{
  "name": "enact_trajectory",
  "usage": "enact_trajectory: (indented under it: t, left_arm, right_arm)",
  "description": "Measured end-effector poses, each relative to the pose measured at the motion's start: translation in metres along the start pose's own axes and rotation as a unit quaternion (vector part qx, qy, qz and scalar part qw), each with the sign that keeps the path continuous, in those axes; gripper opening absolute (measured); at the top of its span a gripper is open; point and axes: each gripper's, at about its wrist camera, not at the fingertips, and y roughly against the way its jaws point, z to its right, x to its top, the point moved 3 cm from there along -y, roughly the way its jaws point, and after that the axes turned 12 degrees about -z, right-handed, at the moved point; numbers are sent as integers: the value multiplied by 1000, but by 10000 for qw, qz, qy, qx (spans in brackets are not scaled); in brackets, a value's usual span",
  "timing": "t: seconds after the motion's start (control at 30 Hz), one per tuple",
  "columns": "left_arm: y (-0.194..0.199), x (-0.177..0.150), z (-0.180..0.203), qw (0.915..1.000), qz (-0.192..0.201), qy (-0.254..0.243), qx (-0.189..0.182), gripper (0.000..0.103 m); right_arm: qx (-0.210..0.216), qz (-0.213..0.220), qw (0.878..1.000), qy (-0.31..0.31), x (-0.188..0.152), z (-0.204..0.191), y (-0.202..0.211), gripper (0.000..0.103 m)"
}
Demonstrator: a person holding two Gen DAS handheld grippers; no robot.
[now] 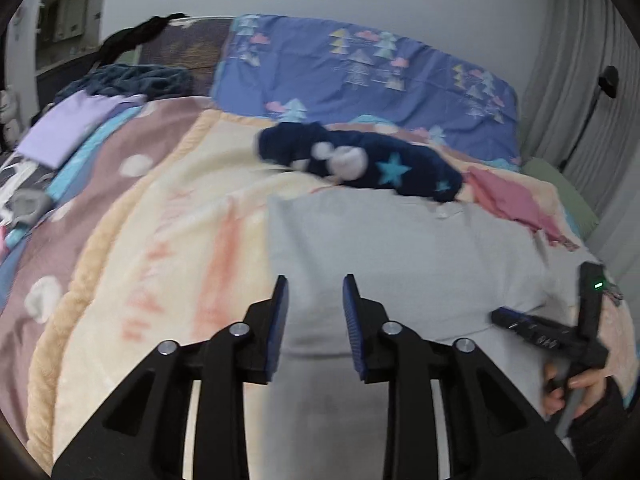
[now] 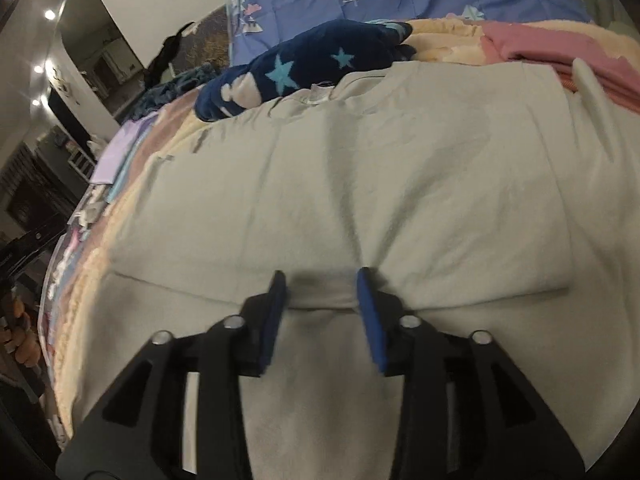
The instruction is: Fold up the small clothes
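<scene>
A pale grey shirt [image 1: 400, 248] lies flat on the bed blanket [image 1: 180, 220], its neck label toward the far side. In the right wrist view the shirt [image 2: 400, 180] shows a folded lower edge running across, just beyond the fingertips. My left gripper [image 1: 316, 280] hovers over the shirt's left part, open, with nothing between its fingers. My right gripper [image 2: 321, 276] stands open at that folded edge; creases in the cloth run toward its right pad [image 2: 366, 288], and the pads do not press on the cloth. A hand [image 1: 576, 388] holds that right gripper at the shirt's right side.
A navy fleece piece with light-blue stars [image 1: 360, 160] lies just past the shirt's collar, with a pink garment [image 1: 516, 200] to its right. A folded lilac piece [image 1: 68, 128] sits far left. A blue quilt with tree prints [image 1: 360, 68] covers the head end. Curtains [image 1: 580, 80] hang on the right.
</scene>
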Motion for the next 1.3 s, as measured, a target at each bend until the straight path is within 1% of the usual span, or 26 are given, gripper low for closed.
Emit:
enact_trajectory:
  t: [0.03,0.1,0.13,0.17,0.2,0.23,0.3,0.33,0.37,0.4,0.47,0.53,0.57,0.63,0.67,0.77,0.87,1.03,1.1,1.17,1.2,1.23,1.3]
  left_arm:
    - [-5,5,13,9999,-59,-41,-130,35]
    - [-28,12,41,9991,-264,-171,-298,36]
    - [-42,12,54,9986,-359,-279,-259,36]
    - [-59,11,67,9978,-462,-439,-181,36]
    - [-77,6,79,9965,-542,-629,-95,36]
    - [-93,0,86,9950,-617,-789,-15,38]
    - [-129,-19,94,9903,-928,-1013,224,50]
    - [-137,-27,95,9900,-811,-1100,341,51]
    - [-135,-28,97,9902,-698,-1143,391,51]
    - [-131,-26,97,9906,-703,-1114,372,52]
    - [-130,-27,93,9916,-695,-1056,264,52]
    - [-130,-27,90,9928,-701,-964,125,53]
    - [-130,-26,90,9928,-701,-960,112,53]
    - [-131,-26,94,9925,-695,-992,151,54]
    - [-132,-25,95,9923,-694,-1008,176,54]
    - [-132,-26,96,9924,-691,-1004,163,55]
    - [-132,-25,96,9926,-697,-992,121,56]
    - [-132,-25,96,9927,-686,-990,108,57]
    - [-132,-25,96,9928,-684,-983,89,57]
    - [-131,-26,95,9929,-678,-976,67,58]
    - [-131,-26,95,9930,-673,-969,53,58]
    - [-131,-26,95,9931,-669,-960,37,58]
    - [-131,-26,95,9933,-663,-945,-5,59]
  right_arm:
    - [104,0,9999,43,0,-3,0,56]
    - [-43,-4,9999,108,-2,-9,4,56]
    - [-119,-14,9999,120,-3,-12,8,53]
    - [-114,29,9999,-21,-5,-11,19,51]
    - [-27,76,9998,-167,-7,-7,28,49]
    - [211,188,9987,-417,-11,3,47,47]
    - [369,505,9957,-679,-15,26,83,47]
    - [320,718,9938,-786,-16,41,104,47]
    - [166,1068,9896,-947,-18,65,136,47]
    - [56,1286,9859,-1065,-19,81,155,46]
    - [-265,1779,9732,-1435,-23,127,204,44]
    - [-580,2121,9531,-2079,-29,179,245,39]
    - [-588,2286,9380,-2538,-34,212,264,38]
    - [-437,2473,9087,-3333,-47,266,289,36]
    - [-390,2566,8899,-3752,-56,294,300,36]
    - [-496,2735,8533,-4411,-76,341,317,36]
    - [-392,2660,8420,-4678,-84,356,310,36]
    - [-214,2528,8359,-4867,-82,362,286,39]
    - [-171,2637,8275,-4954,-79,370,283,39]
    - [-181,2823,8150,-5057,-76,380,284,35]
    - [-250,2899,8105,-5083,-73,384,287,23]
    - [-433,2953,8063,-5108,-69,386,288,3]
    - [-595,2971,8034,-5125,-65,389,291,3]
